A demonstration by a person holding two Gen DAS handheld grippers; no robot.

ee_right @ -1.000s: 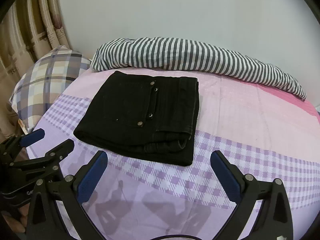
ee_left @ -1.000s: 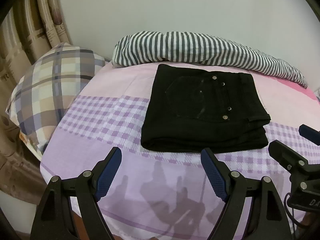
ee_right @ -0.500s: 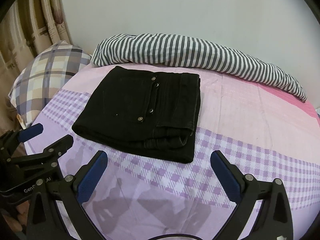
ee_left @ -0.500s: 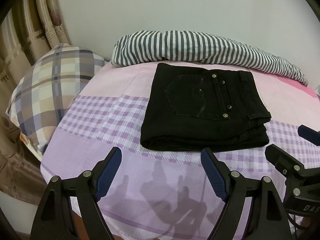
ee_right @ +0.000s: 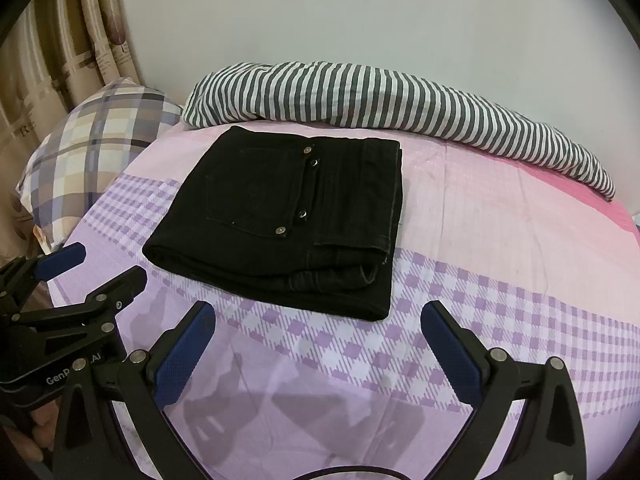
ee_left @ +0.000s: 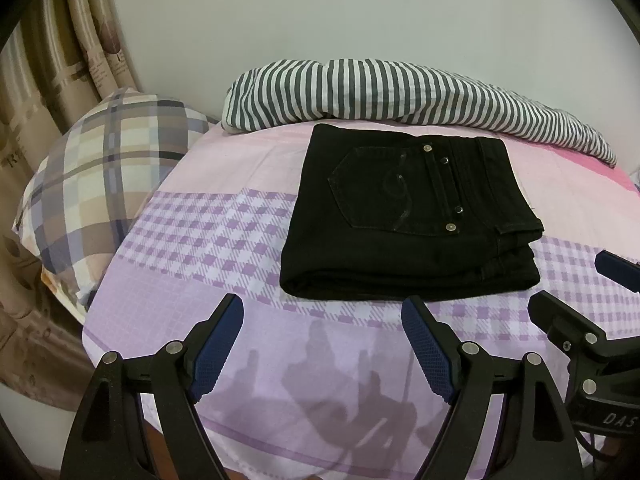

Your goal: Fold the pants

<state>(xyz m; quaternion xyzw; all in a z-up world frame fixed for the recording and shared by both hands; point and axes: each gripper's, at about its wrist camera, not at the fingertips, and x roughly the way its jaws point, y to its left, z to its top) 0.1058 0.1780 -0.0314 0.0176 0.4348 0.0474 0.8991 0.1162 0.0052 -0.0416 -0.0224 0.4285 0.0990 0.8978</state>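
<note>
Pants (ee_left: 408,216) folded on bed (ee_left: 192,240); both grippers (ee_left: 322,344) (ee_right: 318,350) released, empty.
Probably heavy, stiff denim, unslippery; best pinched at thick folded edge.

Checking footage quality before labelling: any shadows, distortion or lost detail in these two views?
Left wrist view: gripper shadows fall on the purple checked bedsheet; fisheye bends the bed edge. Right wrist view: the folded black pants are dark, so the pocket seams barely show; corners vignette black.
</note>
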